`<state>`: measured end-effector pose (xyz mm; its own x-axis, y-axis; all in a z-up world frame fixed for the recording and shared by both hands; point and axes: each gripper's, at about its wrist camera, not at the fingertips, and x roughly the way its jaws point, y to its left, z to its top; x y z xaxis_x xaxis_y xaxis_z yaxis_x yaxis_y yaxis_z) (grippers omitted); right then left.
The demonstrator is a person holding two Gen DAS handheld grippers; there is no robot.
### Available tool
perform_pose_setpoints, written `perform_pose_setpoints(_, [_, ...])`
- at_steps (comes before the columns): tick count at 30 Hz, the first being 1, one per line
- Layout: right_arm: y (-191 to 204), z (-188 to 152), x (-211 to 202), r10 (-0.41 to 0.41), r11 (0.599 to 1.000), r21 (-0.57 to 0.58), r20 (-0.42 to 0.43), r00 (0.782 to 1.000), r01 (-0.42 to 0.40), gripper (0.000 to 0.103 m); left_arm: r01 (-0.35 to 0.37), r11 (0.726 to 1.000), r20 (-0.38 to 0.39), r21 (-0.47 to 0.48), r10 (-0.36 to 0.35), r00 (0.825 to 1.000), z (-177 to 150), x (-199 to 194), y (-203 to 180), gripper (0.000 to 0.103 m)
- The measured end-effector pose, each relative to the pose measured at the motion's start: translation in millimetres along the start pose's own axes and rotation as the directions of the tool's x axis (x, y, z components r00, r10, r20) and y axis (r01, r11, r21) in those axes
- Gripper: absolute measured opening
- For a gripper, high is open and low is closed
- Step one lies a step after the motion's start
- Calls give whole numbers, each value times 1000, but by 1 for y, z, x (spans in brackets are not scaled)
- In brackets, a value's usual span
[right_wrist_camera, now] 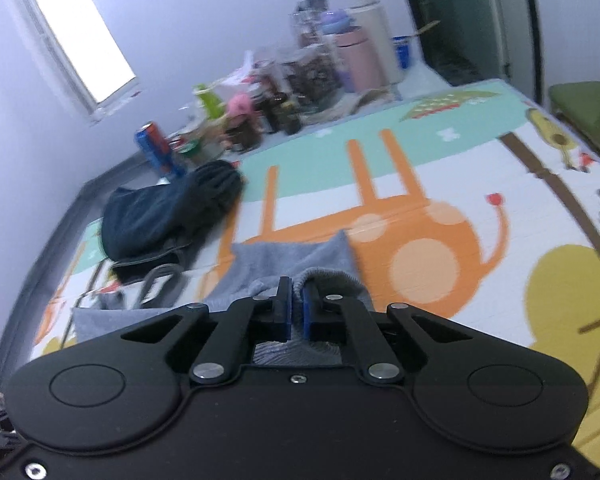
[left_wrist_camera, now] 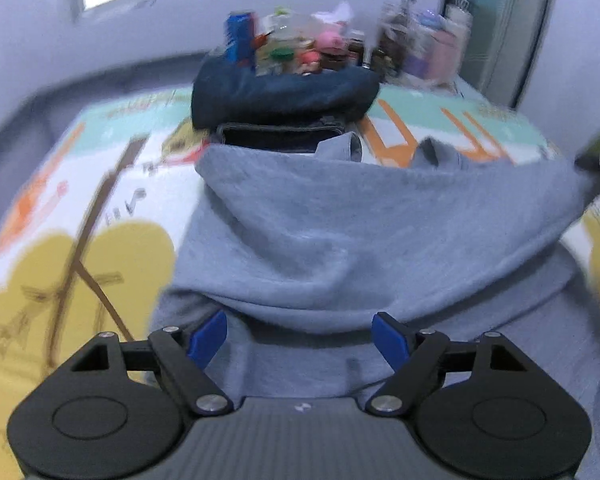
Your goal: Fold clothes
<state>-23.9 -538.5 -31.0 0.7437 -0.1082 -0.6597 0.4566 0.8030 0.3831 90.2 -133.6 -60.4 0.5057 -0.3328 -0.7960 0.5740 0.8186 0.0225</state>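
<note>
Folding the grey garment point(left_wrist_camera: 340, 232) well here means carrying the pinched edge across in one even sweep, keeping it taut enough that the raised layer lands flat on the part lying below, with edges lined up before anything lets go. A judgement: the free gripper would do best to pin or catch the near layer so the cloth does not drag along the mat point(right_wrist_camera: 420, 184).

The right gripper point(right_wrist_camera: 297, 314) has its blue pads point(right_wrist_camera: 287, 316) pressed nearly together on a bunched edge of the grey cloth point(right_wrist_camera: 292, 264), which is visible both beyond the fingers and in the slot behind them. From the left wrist view, a dark blurred shape at the right edge seems to lift the garment's far corner; that is probably this same gripper, though blur prevents certainty.

The left gripper point(left_wrist_camera: 300, 340) is spread wide, its pads point(left_wrist_camera: 208, 338) apart with nothing between them, hovering just over the near part of the garment; whether the tips touch the fabric cannot be told.

The garment lies on the cartoon-print mat, its far edge just beside a dark folded pile point(left_wrist_camera: 284, 96), with bottles and jars point(right_wrist_camera: 300, 80) well beyond.
</note>
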Motion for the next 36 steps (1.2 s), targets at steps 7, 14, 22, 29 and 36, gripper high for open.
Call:
perform_pose_setpoints(7, [-23,-2,-6,-110,990,89,2,994,109,5,34,994,15,100,-36,999,1,2,2,83])
perform_pose_setpoints(14, [-24,-15,-2,-158,985,65,-51,986,161,5,23,990,61,139,-32,998,8,6,6,83])
perform_pose_setpoints(22, [-13,-19,-3,-174,982,68,-47,984,177,5,-17,943,37,333,5,999,9,28,9,83])
perform_pose_setpoints(29, [-6,-20,-2,-194,977,80,-52,980,198,8,-10,881,37,473,-9,999,6,44,10,83])
perform_pose_setpoints(36, [-1,-25,0,-214,971,91,-61,975,219,9,70,848,-6,525,-79,997,9,58,11,31])
